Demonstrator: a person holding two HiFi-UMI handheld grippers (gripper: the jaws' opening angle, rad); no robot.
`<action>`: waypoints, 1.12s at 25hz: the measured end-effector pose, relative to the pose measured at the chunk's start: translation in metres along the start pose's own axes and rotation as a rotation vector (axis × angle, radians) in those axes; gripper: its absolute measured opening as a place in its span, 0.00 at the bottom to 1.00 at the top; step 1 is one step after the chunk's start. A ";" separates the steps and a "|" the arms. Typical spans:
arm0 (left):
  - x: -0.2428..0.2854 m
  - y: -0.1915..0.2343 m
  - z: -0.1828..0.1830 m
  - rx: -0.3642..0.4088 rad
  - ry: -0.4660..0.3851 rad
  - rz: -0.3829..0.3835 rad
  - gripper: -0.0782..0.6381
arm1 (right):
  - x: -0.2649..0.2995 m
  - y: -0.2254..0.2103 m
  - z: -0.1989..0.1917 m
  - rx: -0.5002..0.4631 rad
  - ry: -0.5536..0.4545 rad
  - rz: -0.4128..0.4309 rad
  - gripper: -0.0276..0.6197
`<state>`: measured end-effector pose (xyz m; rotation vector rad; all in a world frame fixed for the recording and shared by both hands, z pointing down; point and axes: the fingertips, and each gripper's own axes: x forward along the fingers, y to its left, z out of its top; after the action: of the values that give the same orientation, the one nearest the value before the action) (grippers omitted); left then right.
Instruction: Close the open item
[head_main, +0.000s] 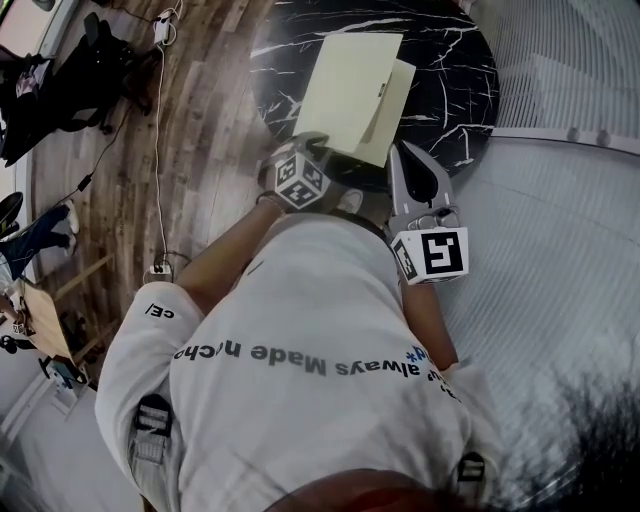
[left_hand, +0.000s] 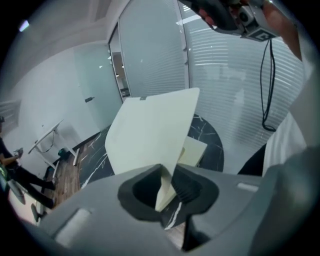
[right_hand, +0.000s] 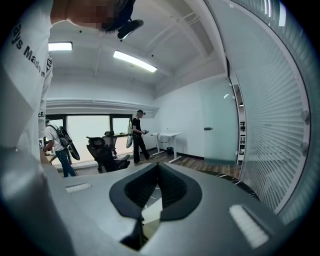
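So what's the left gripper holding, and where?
The folder's raised cover, by its near edge, sits between the jaws of the left gripper, which are opening; the grip looks loose.

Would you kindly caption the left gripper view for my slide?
Left gripper, jaws opening, cream folder cover between them.

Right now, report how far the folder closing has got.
Done: the cover is caught and tilted up, not flat. In hand: its edge sits between the left gripper's opening jaws. Left: lay it down onto the lower leaf. The right gripper is shut, idle.
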<state>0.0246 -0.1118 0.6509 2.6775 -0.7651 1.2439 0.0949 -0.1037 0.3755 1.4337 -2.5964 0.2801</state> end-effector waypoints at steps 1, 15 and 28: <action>0.004 -0.003 0.001 0.018 0.015 -0.008 0.20 | 0.003 -0.004 -0.007 -0.005 0.016 -0.007 0.05; 0.045 -0.036 -0.008 0.157 0.144 -0.111 0.22 | 0.084 -0.089 -0.166 -0.100 0.391 -0.124 0.05; 0.065 -0.044 -0.017 0.202 0.225 -0.153 0.25 | 0.124 -0.155 -0.258 -0.156 0.616 -0.178 0.05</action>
<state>0.0691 -0.0947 0.7152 2.6206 -0.4170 1.6213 0.1742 -0.2239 0.6673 1.2623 -1.9428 0.4084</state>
